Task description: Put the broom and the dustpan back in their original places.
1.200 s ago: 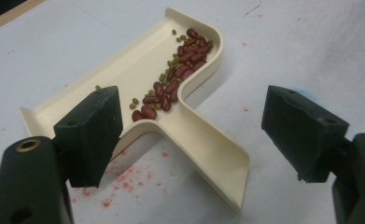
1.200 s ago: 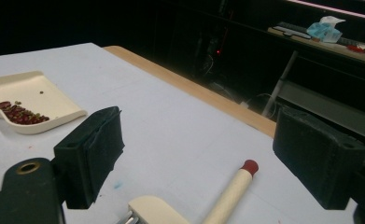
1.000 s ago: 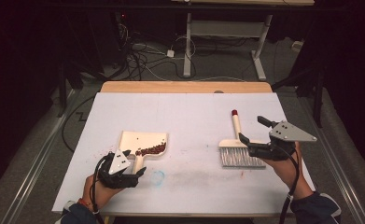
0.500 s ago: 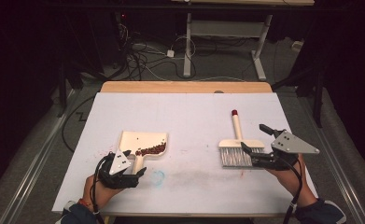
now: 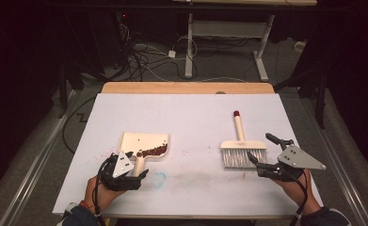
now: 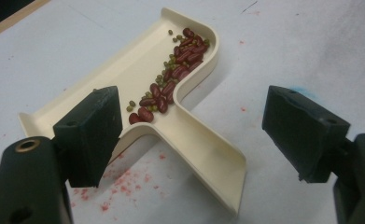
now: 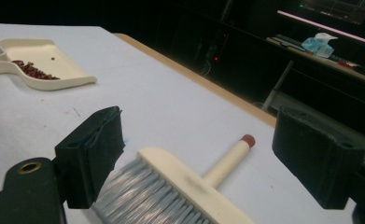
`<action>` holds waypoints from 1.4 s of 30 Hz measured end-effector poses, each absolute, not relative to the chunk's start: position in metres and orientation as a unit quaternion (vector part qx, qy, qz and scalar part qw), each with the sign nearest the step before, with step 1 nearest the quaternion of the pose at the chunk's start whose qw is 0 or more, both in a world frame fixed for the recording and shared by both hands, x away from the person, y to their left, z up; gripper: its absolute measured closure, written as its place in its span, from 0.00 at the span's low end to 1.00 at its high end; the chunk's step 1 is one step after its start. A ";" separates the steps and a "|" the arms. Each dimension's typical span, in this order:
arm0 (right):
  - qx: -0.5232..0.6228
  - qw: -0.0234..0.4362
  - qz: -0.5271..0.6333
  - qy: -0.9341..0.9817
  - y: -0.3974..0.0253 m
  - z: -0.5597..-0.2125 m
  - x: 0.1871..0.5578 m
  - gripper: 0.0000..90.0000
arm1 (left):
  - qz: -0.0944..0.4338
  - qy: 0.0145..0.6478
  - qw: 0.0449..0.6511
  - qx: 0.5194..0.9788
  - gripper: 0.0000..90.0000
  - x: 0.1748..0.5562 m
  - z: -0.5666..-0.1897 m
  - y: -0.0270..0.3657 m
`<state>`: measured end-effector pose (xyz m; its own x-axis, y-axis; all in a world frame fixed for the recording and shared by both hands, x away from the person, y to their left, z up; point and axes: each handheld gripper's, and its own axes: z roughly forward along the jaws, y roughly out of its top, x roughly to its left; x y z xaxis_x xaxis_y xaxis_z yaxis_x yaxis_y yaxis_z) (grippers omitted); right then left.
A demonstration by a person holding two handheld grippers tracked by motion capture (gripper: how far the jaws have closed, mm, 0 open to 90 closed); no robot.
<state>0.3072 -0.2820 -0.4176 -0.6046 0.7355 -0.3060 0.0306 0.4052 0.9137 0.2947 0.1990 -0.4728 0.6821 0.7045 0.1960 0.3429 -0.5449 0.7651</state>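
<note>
The cream dustpan (image 5: 143,145) lies flat on the white table (image 5: 191,117), its short handle running back between the spread fingers (image 6: 89,135) of the left gripper (image 5: 125,165). In the left gripper view the handle's end sits in the gap between the two black fingers, closer to the left one, and neither pad visibly presses it. A heap of red beans (image 6: 171,84) mixed with small green ones lies along the dustpan's raised rear wall, just ahead of the fingers, where the pan narrows into the handle. Faint red specks mark the table under and beside the left finger, and a pale blue smear (image 5: 159,177) shows just to the right of that gripper in the high view.

Well apart, on the right half of the table, the brush (image 5: 243,149) lies flat, with its grey bristles (image 7: 147,196) pointing toward the person and its cream handle, tipped with a red cap (image 7: 249,139), pointing away. The right gripper (image 5: 266,151) hovers at the brush's bristle end with its fingers (image 7: 94,154) wide apart. In the right gripper view the brush head lies low between them, the left finger just beside the bristles, the right finger clear of the handle; nothing is pinched. From there the dustpan (image 7: 40,65) shows far off to the left of the fingers.

A hand (image 5: 101,190) holds each gripper from the table's near edge.
</note>
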 end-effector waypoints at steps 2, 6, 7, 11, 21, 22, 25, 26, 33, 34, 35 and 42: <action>0.251 0.366 0.475 0.759 -0.282 -0.421 0.305 0.19 | 0.246 0.314 0.362 0.843 0.22 0.294 -0.473 0.199; 0.251 0.361 0.471 0.765 -0.284 -0.429 0.301 0.19 | 0.242 0.310 0.365 0.844 0.22 0.293 -0.473 0.199; 0.250 0.358 0.469 0.768 -0.284 -0.431 0.301 0.19 | 0.242 0.308 0.366 0.844 0.22 0.293 -0.473 0.199; 0.249 0.348 0.469 0.772 -0.285 -0.438 0.297 0.19 | 0.244 0.305 0.371 0.843 0.22 0.292 -0.472 0.198; 0.246 0.318 0.464 0.789 -0.283 -0.459 0.288 0.19 | 0.241 0.302 0.374 0.843 0.22 0.291 -0.472 0.197; 0.245 0.315 0.463 0.791 -0.282 -0.461 0.286 0.19 | 0.241 0.301 0.374 0.843 0.22 0.291 -0.472 0.196; 0.238 0.311 0.457 0.799 -0.280 -0.465 0.285 0.19 | 0.242 0.298 0.376 0.843 0.21 0.291 -0.472 0.196; 0.239 0.309 0.457 0.799 -0.280 -0.466 0.285 0.19 | 0.241 0.298 0.378 0.843 0.21 0.291 -0.472 0.196; 0.242 0.305 0.458 0.799 -0.280 -0.466 0.285 0.19 | 0.243 0.292 0.374 0.846 0.21 0.291 -0.473 0.195; 0.242 0.305 0.458 0.799 -0.279 -0.466 0.286 0.19 | 0.244 0.291 0.374 0.846 0.21 0.291 -0.473 0.195; 0.239 0.305 0.459 0.799 -0.279 -0.466 0.286 0.19 | 0.245 0.290 0.374 0.846 0.21 0.290 -0.473 0.195; 0.234 0.306 0.457 0.802 -0.276 -0.465 0.283 0.19 | 0.247 0.288 0.374 0.846 0.21 0.287 -0.472 0.196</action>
